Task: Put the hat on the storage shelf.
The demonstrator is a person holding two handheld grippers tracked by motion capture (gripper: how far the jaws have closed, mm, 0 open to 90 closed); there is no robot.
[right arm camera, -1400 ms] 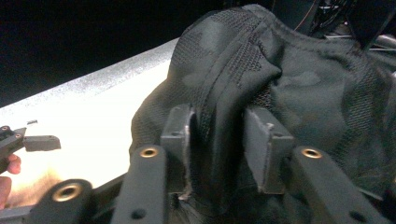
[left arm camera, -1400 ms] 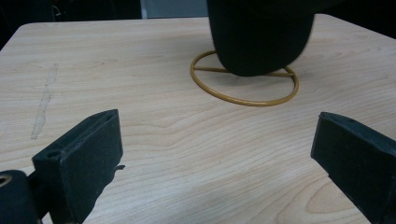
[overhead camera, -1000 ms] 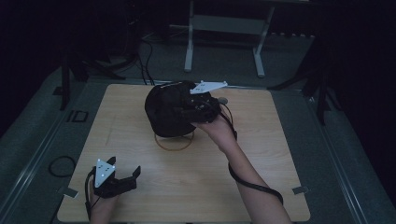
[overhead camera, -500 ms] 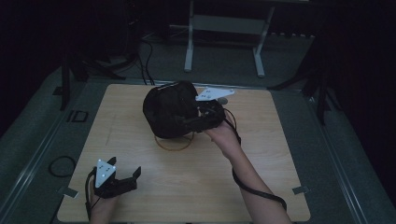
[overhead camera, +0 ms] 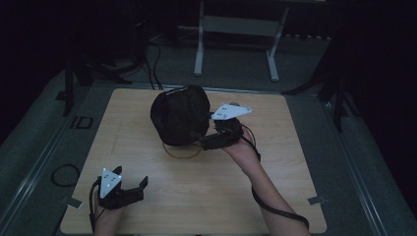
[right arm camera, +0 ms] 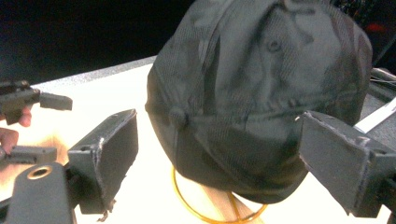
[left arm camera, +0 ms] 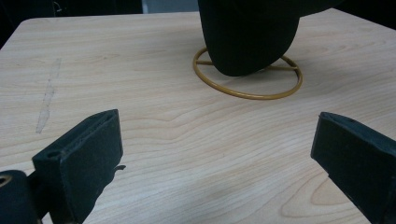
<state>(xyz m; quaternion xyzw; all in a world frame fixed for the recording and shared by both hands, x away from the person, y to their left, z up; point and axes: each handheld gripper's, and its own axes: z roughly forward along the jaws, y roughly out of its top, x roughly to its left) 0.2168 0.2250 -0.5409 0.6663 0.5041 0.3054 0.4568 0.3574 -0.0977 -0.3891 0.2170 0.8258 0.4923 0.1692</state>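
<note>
One black cap (overhead camera: 180, 115) sits on one gold wire stand (overhead camera: 183, 150) just above the middle of the wooden tabletop (overhead camera: 275, 196), the stand's ring base flat on the wood.

The right hand-held gripper (overhead camera: 216, 135) is just beside the cap, with the cap at its nine o'clock in the high view. Its jaws are spread wide and have just been opening; in the right gripper view they frame the cap (right arm camera: 261, 93) without the pads pressing on it. The cap's brim hangs down toward the ring (right arm camera: 219, 210), so its long axis runs roughly upright.

The left hand-held gripper (overhead camera: 129, 189) rests near the tabletop's seven o'clock corner, well apart from the cap, jaws spread on nothing; the cap lies at its one o'clock. The right hand is the nearer by far.
</note>
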